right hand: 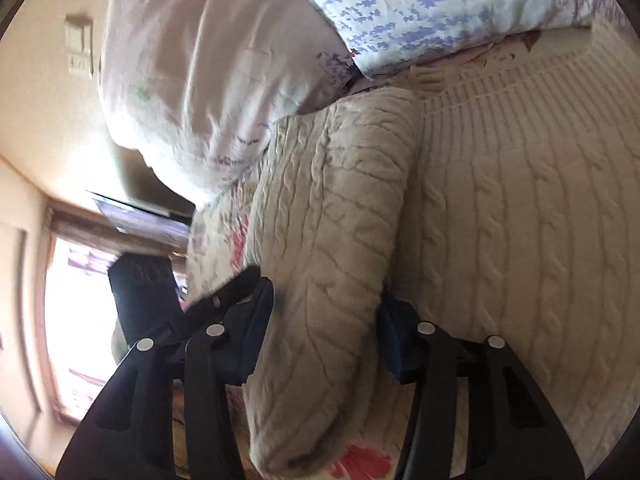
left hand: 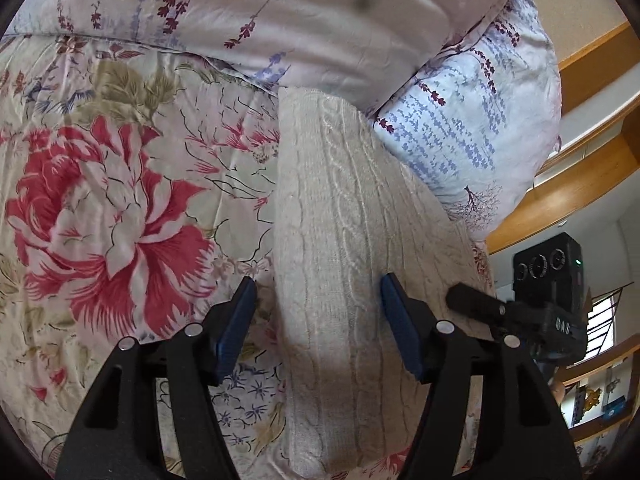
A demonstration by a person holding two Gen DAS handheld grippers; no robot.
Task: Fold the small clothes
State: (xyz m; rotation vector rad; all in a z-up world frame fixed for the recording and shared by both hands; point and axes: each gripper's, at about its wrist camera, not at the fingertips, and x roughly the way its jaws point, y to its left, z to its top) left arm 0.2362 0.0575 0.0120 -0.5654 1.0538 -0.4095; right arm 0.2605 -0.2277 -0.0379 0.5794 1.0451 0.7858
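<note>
A cream cable-knit sweater (left hand: 340,220) lies on the floral bedsheet (left hand: 120,200) as a long folded strip. My left gripper (left hand: 318,280) hangs open over it; the left pad (left hand: 236,320) is clear of the knit and the right pad (left hand: 400,332) is above it. In the right wrist view a folded sleeve (right hand: 332,208) lies beside the sweater body (right hand: 520,220). My right gripper (right hand: 324,296) straddles that sleeve, which fills the gap between the blue pads without looking squeezed. Each gripper shows at the edge of the other's view.
Lavender-print pillows (left hand: 472,140) and a pale quilt (left hand: 280,8) lie just beyond the sweater. Wooden shelves (left hand: 592,184) stand past the bed's right side. A bright window (right hand: 76,320) and a wall switch (right hand: 78,48) are at the left of the right wrist view.
</note>
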